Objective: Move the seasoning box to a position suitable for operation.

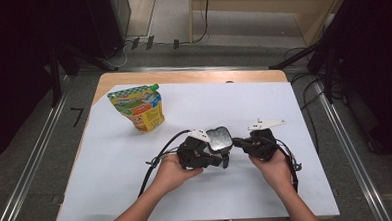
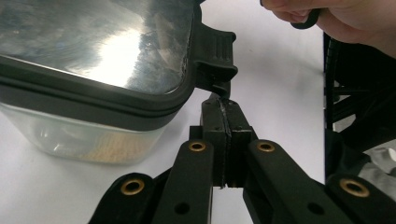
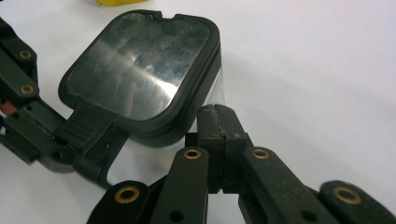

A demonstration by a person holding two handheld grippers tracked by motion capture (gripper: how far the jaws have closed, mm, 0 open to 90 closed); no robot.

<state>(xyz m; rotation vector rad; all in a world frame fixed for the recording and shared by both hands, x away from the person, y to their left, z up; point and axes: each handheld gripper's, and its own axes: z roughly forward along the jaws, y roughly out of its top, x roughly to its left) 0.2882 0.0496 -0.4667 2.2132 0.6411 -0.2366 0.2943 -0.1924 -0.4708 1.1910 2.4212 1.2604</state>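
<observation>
A small clear container (image 1: pixel 219 139) with a black-rimmed, shiny lid (image 3: pixel 135 70) stands on the white table sheet (image 1: pixel 234 109), near the middle of the table and between the two grippers. In the left gripper view a black latch tab (image 2: pixel 214 58) juts from the lid's edge. The left gripper (image 2: pixel 223 112) has its jaws pressed together with nothing between them, and their tips sit just under that tab, touching or nearly touching it. The right gripper (image 3: pixel 218 114) also has its jaws together and empty; its tips rest against the container's side, just below the lid's rim. In the high view a hand grips each tool, and black cables trail from both. Well apart, toward the far left of the sheet, stands a yellow and green pouch (image 1: pixel 139 108) with a green cap.
</observation>
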